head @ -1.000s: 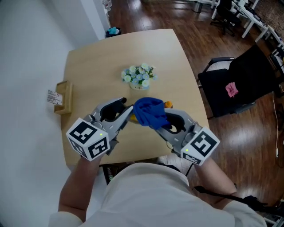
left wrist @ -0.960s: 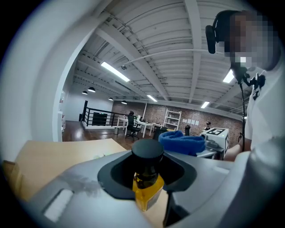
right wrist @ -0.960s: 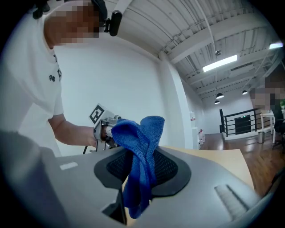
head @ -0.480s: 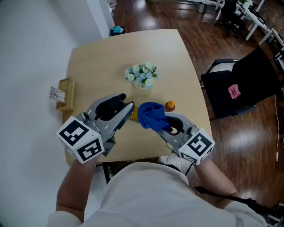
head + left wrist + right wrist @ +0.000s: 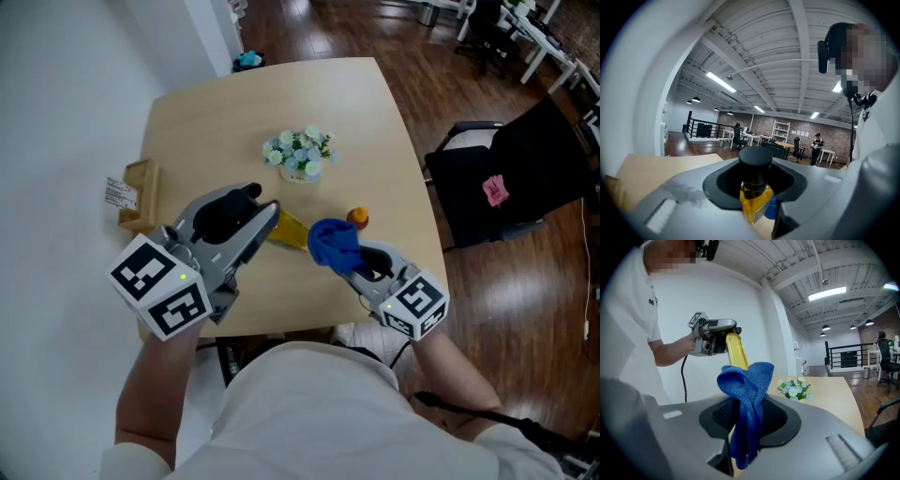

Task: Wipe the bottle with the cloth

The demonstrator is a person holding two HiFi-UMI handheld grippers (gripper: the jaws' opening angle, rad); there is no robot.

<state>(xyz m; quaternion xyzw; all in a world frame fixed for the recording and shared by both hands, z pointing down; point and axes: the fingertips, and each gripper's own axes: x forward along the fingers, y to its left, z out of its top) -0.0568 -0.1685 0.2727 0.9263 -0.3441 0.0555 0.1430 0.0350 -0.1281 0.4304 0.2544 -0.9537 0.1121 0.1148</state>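
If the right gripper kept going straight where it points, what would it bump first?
Probably the yellow bottle, held up by the left gripper. The blue cloth in the right gripper would touch it first, though depth is unclear.

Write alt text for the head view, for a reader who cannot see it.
Seen from above, a person's left gripper holds a yellow bottle over a wooden table, while the right gripper holds a bunched blue cloth close beside it. A small bunch of flowers stands further back.
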